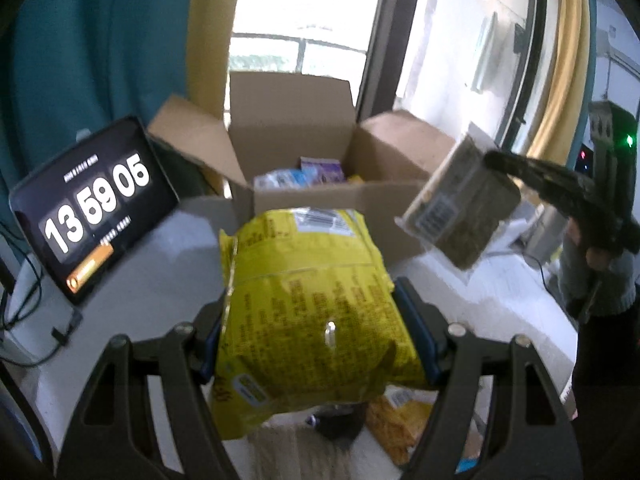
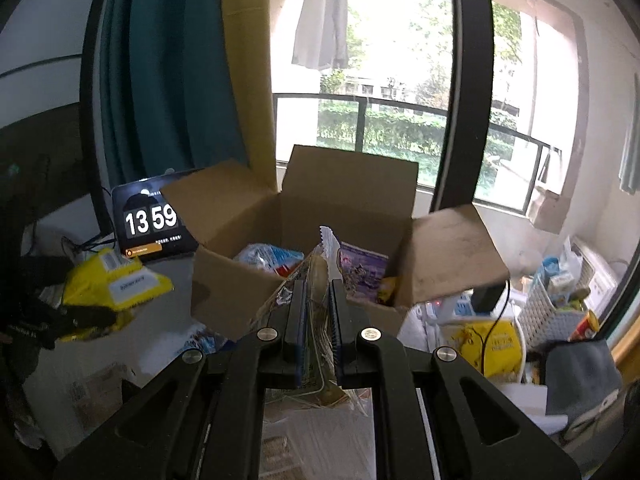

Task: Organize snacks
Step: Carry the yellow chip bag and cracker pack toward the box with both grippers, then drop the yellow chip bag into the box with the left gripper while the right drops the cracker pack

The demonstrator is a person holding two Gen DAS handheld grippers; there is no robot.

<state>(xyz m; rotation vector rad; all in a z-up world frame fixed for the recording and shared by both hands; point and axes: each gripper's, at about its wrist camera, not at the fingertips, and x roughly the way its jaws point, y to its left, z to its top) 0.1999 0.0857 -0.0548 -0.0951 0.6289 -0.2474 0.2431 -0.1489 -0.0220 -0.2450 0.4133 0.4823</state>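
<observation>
My left gripper [image 1: 308,308] is shut on a yellow snack bag [image 1: 304,312] and holds it above the white table, in front of an open cardboard box [image 1: 332,200]. The bag also shows at the left of the right wrist view [image 2: 116,288]. My right gripper [image 2: 318,300] is shut on a clear flat snack packet [image 2: 316,280], held just before the box's [image 2: 224,280] near wall. In the left wrist view that packet [image 1: 460,204] hangs in the air at the right, beside the box. Inside the box lie a blue packet [image 2: 268,258] and a purple packet [image 2: 362,270].
A tablet showing a clock [image 1: 88,208] stands left of the box. More snack packs [image 1: 396,420] lie on the table under the left gripper. A white basket [image 2: 560,304] with goods and a yellow bag [image 2: 496,344] sit at the right, by the window.
</observation>
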